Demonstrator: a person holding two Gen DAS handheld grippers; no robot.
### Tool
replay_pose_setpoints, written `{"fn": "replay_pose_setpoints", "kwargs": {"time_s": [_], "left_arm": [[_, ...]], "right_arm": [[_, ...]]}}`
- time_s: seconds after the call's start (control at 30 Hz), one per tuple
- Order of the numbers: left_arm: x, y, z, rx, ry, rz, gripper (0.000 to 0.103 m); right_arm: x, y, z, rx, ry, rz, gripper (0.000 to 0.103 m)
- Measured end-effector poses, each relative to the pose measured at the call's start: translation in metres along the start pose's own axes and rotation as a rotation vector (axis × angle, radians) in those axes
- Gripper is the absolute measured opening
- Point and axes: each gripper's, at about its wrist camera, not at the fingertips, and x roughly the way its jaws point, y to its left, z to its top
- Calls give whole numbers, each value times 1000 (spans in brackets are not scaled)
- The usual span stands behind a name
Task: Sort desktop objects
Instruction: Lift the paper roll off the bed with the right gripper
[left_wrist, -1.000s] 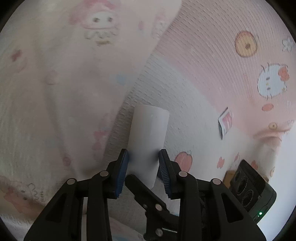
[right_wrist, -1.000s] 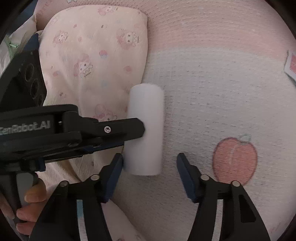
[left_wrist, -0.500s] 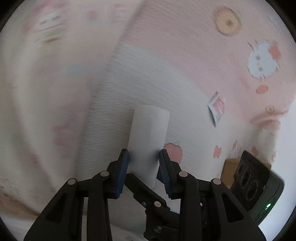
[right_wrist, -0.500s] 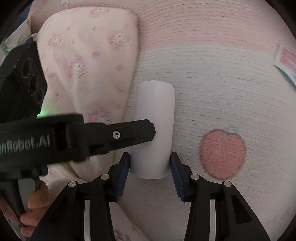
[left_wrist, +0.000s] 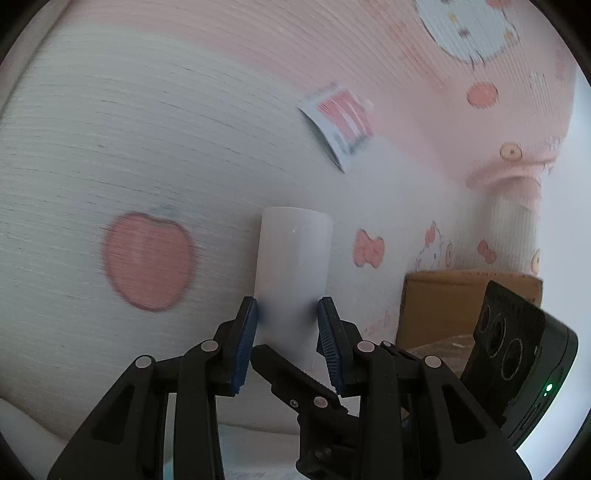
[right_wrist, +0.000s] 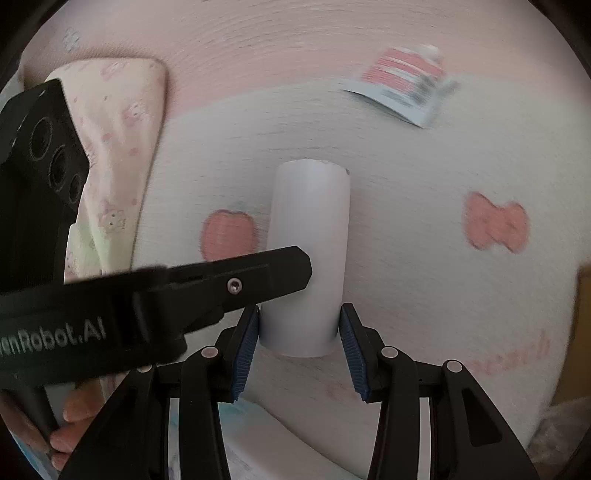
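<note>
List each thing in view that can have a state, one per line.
white tube: lifted off the mat, gripped by both grippers.
left gripper: shut on the white tube.
right gripper: pads against the white tube's lower end, jaws just closed in.
red-and-white packet: lying flat on the mat, blurred.
cardboard box: open top, contents unclear.
patterned pillow: lying at the mat's edge.

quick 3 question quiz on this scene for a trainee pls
1. True or false: the left tool is empty.
2. What lies on the mat beyond the tube? A packet; B spoon; C cup.
3. What colour is the tube?

Key: 1 false, it grips the tube. 2 A. 3 white.
</note>
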Motion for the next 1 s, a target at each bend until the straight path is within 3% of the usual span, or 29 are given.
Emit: {"fn": "replay_pose_setpoints", "kwargs": {"time_s": [0.33, 0.63, 0.83, 0.9, 0.93, 1.0], "left_arm": [[19, -21, -32, 14, 22, -3, 37], [21, -28, -69, 132, 52, 35, 37], [16, -22, -76, 125, 38, 21, 37], [15, -21, -75, 127, 37, 18, 42], [15, -20, -75, 126, 37, 14, 50], [16, -17, -72, 120, 41, 3, 51]], "right_arm": [[-21, -29, -43, 34, 15, -20, 42], [-29, -22, -80, -7, 61, -46, 42], [-28, -22, -104, 29, 82, -24, 42], [-20, -19, -104, 15, 85, -28, 42], [-20, -17, -106, 7, 81, -31, 42], [-23, -21, -107, 17, 83, -20, 42]]}}
